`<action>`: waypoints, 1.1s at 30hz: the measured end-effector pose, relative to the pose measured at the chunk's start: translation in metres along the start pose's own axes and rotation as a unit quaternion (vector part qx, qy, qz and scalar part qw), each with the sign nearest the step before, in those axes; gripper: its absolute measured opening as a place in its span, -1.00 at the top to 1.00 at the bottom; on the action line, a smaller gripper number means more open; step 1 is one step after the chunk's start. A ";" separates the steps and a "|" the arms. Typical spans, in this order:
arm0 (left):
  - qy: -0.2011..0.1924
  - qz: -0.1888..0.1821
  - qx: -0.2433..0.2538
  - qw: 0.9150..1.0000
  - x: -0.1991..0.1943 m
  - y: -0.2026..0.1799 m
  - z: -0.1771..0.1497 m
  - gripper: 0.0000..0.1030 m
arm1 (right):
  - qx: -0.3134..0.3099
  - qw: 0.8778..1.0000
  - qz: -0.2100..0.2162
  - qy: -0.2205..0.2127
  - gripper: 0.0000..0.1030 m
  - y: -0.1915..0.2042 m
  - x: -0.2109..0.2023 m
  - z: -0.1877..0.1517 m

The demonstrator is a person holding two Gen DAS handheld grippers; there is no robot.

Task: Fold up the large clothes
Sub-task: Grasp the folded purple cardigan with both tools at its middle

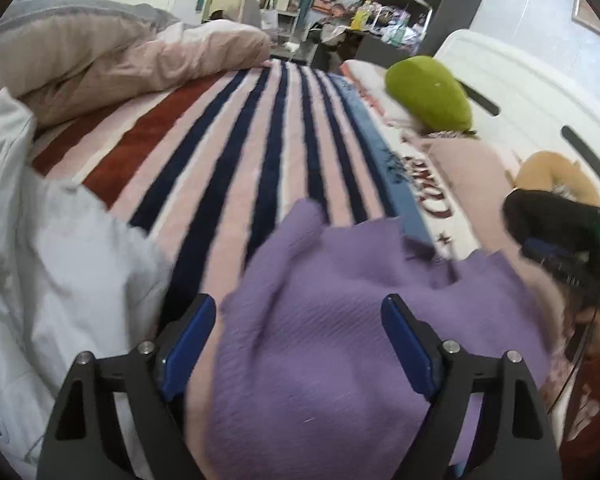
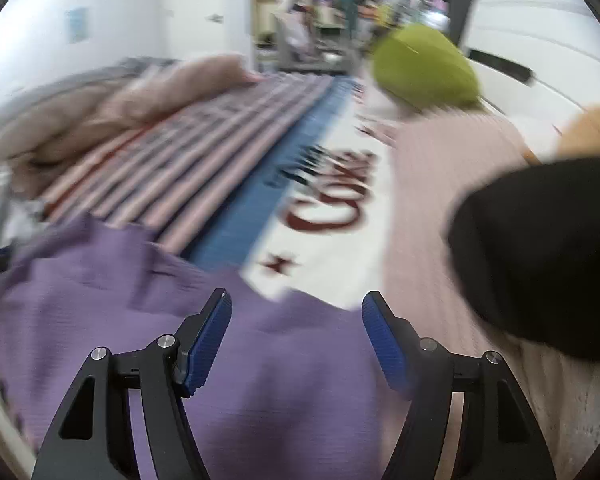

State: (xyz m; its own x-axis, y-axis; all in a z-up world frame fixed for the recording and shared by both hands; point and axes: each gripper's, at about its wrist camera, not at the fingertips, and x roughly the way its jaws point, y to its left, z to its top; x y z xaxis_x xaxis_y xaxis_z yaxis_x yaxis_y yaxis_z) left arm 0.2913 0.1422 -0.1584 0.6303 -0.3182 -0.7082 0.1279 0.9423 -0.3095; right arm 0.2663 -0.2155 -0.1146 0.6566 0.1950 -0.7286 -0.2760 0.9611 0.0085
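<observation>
A purple knit garment (image 1: 332, 320) lies rumpled on the striped bed blanket (image 1: 228, 152). My left gripper (image 1: 298, 312) is open just above it, fingers apart with the cloth between and below them, nothing held. The right gripper's black body shows at the right edge of the left wrist view (image 1: 560, 240). In the blurred right wrist view the same purple garment (image 2: 180, 320) fills the lower left. My right gripper (image 2: 296, 308) is open over its right edge, nothing held.
A white garment (image 1: 40, 260) lies at the left. A beige duvet (image 1: 120, 60) is heaped at the far left. A green pillow (image 1: 428, 88), a pink pillow (image 2: 440, 200) and a white headboard (image 1: 520, 92) are at the right. A black object (image 2: 540, 256) is close by at the right.
</observation>
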 end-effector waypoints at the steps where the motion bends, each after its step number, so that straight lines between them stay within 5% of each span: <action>1: 0.003 -0.001 0.007 1.000 0.003 -0.004 0.002 -0.61 | -0.017 0.999 0.041 0.019 -0.36 0.014 0.004 0.000; 3: 0.022 0.026 0.027 0.999 0.020 -0.013 0.005 -0.62 | -0.054 0.994 0.075 0.054 -0.47 0.038 0.014 -0.006; 6: 0.066 0.043 0.019 0.997 0.052 -0.008 0.001 -0.61 | -0.110 0.983 0.051 0.135 -0.55 0.066 0.057 -0.025; 8: 0.081 0.033 0.005 0.996 0.064 -0.002 -0.008 -0.53 | -0.090 0.981 0.053 0.165 -0.53 0.063 0.076 -0.036; 9: 0.084 0.027 0.004 0.996 0.067 -0.002 -0.014 -0.40 | -0.084 0.982 0.055 0.161 -0.22 0.063 0.079 -0.040; 10: 0.083 0.026 0.010 0.996 0.067 -0.004 -0.018 -0.02 | -0.090 0.983 0.050 0.149 0.35 0.063 0.076 -0.043; 11: 0.081 0.029 0.017 0.996 0.066 -0.007 -0.020 0.36 | -0.099 0.985 0.037 0.136 0.63 0.065 0.071 -0.044; 12: 0.077 0.034 0.025 0.996 0.062 -0.010 -0.020 0.50 | -0.099 0.987 0.030 0.123 0.91 0.065 0.067 -0.043; 14: 0.069 0.025 0.026 0.997 0.053 -0.013 -0.015 0.75 | -0.093 0.992 0.027 0.086 0.96 0.062 0.052 -0.038; 17: 0.026 -0.004 0.014 1.000 0.026 -0.016 0.000 0.78 | -0.088 0.995 0.010 0.036 0.97 0.055 0.034 -0.024; 22: -0.035 0.029 0.017 0.999 0.007 -0.021 0.022 0.77 | -0.072 0.997 -0.013 0.006 0.97 0.043 0.020 0.004; 27: 0.022 0.094 -0.002 0.995 0.068 -0.007 0.014 0.74 | -0.061 0.996 -0.028 0.054 0.97 0.044 0.067 0.003; 29: 0.050 0.093 -0.022 0.994 0.086 -0.001 0.004 0.73 | -0.042 0.995 -0.032 0.081 0.97 0.039 0.091 -0.007; 31: 0.055 0.077 -0.034 0.995 0.088 0.005 -0.004 0.63 | -0.027 0.994 -0.028 0.101 0.96 0.035 0.106 -0.014; 33: 0.043 0.068 -0.034 0.996 0.073 0.005 -0.003 0.12 | -0.013 0.995 -0.016 0.099 0.91 0.029 0.102 -0.012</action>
State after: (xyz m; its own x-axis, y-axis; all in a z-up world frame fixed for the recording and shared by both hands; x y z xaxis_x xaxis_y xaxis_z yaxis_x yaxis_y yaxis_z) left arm 0.3357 0.1234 -0.2142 0.5698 -0.1993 -0.7972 -0.0072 0.9689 -0.2473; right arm 0.3164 -0.1701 -0.1967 0.5152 0.1186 -0.8488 -0.2763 0.9605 -0.0334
